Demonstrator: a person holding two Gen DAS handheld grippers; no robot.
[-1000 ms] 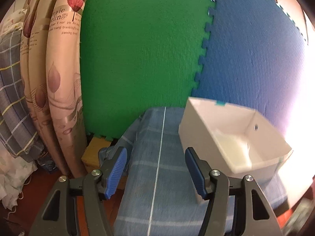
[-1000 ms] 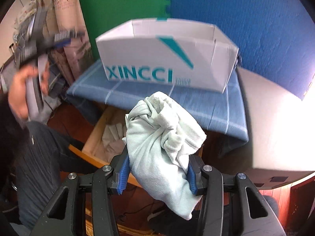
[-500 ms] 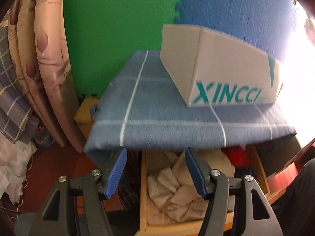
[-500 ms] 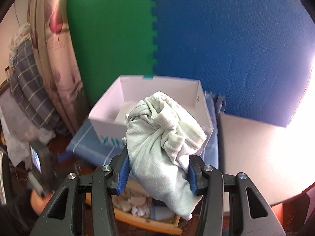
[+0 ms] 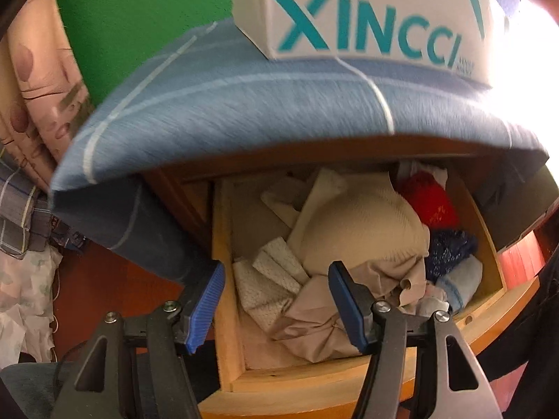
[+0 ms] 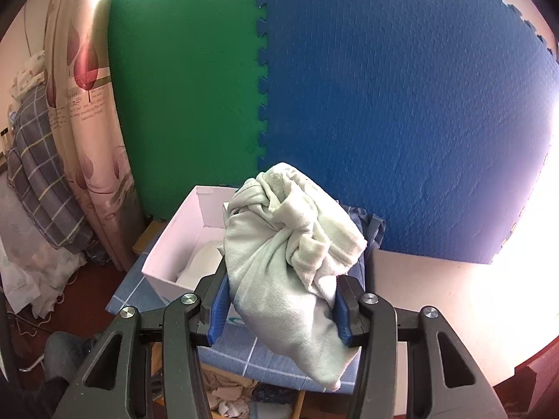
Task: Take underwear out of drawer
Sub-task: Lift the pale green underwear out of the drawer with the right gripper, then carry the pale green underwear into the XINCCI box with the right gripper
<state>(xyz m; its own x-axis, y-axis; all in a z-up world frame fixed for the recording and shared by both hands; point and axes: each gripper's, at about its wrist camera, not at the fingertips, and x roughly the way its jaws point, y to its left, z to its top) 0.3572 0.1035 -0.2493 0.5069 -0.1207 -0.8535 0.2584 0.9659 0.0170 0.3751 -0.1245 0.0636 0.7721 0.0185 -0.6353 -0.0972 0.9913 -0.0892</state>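
The wooden drawer stands pulled out under the blue checked cloth. It holds a heap of beige and cream underwear, with red and dark blue pieces on the right. My left gripper hangs open above the drawer's left part, nothing between its blue pads. My right gripper is shut on a pale green knotted garment, held up over the white box. The box's bottom shows a white piece.
The white box with teal XINCCI lettering sits on the cloth-covered top. Green and blue foam mats line the wall. Patterned curtains and a checked blanket stand left. A white surface lies right of the box.
My left gripper dropped from facing the wall and box to looking down into the open drawer. My right gripper rose with the pale green garment, from drawer level to above the box.
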